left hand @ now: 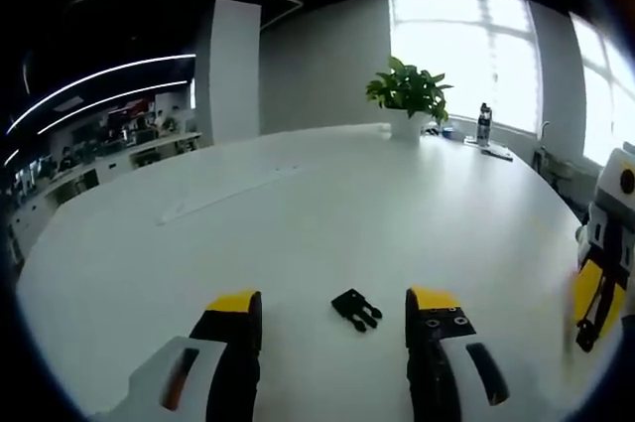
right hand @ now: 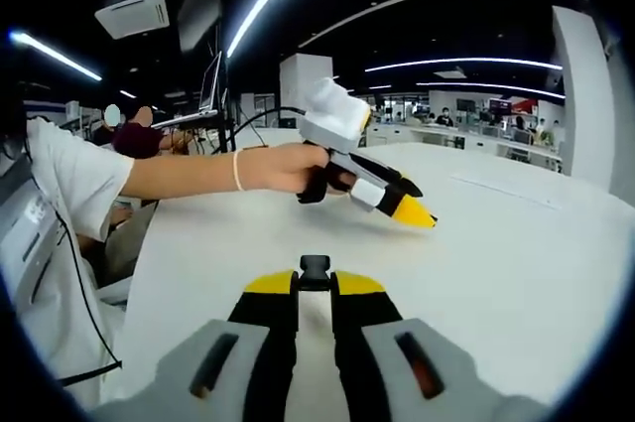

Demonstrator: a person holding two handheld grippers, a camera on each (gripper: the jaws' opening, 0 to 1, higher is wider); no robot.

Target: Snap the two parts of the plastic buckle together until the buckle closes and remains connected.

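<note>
Black buckle part w/ prongs [left hand: 356,309] lies flat on the white table [left hand: 327,204], between the left gripper [left hand: 335,318] jaws, just ahead of the yellow tips, touching neither. Left jaws stand wide apart, nothing held.

Other buckle piece [right hand: 315,271] sits pinched at the tips of the right gripper [right hand: 315,283] in the right gripper view – jaws drawn close together, clamped on it, the black piece poking out beyond the yellow tips.

Right gripper also peeks in at the right edge of the left gripper view [left hand: 598,288], well off to the side of the pronged part.

In the right gripper view the left gripper [right hand: 412,206] is up ahead and above the table, a hand [right hand: 298,169] wrapped on its grip, bare forearm w/ a thin wrist band, white sleeve at left.

Beyond the left jaws, far across the table: potted plant [left hand: 408,94], dark bottle [left hand: 483,124] beside it, bright windows [left hand: 466,45] behind. Office desks in the bkgd.
</note>
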